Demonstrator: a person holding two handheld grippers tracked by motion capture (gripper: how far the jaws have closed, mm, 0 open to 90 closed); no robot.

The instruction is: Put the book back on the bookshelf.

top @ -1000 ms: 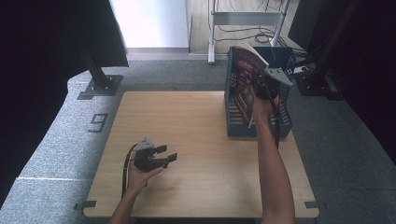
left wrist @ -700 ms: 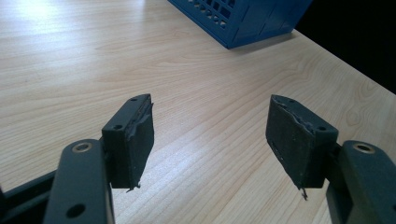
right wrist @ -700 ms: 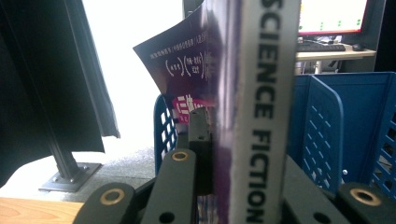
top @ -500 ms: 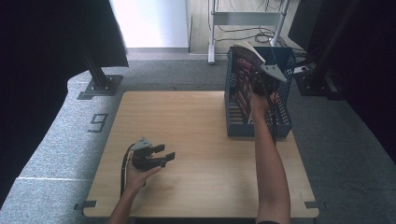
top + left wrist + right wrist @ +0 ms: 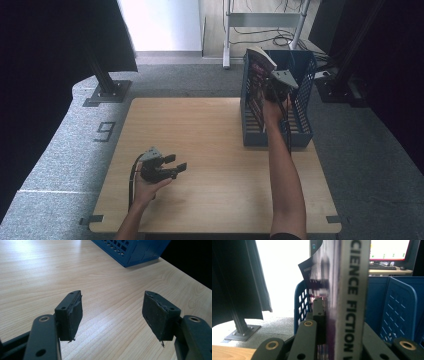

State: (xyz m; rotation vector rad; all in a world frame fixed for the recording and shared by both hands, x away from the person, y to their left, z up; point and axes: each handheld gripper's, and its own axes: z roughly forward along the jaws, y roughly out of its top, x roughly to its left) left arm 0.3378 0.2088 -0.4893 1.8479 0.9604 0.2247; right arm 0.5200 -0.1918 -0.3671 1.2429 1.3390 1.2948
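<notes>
Since the earlier high view, the right gripper (image 5: 276, 86) has carried the book (image 5: 258, 80) slightly toward the top of the frame and lower into the blue basket (image 5: 302, 116); the left hand has kept its place.

Nearest, at lower left of the high view, the left gripper (image 5: 172, 167) rests just above the wooden table (image 5: 215, 150), its jaws spread wide with nothing between them; in the left gripper view bare wood shows between the pads (image 5: 72, 315).

Farther up and to the right, the right forearm stretches almost straight from the bottom edge to the basket, wrist raised above its near wall. That gripper is clamped on the book, whose spine (image 5: 354, 300) runs upright in the right gripper view, lettering reading downward.

Its long axis stands nearly vertical, tilted toward the basket's left wall, lower end already inside. The slot lies straight below the gripper, so I judge the next move to be a plain lowering, done by the right hand, much the nearer.
</notes>
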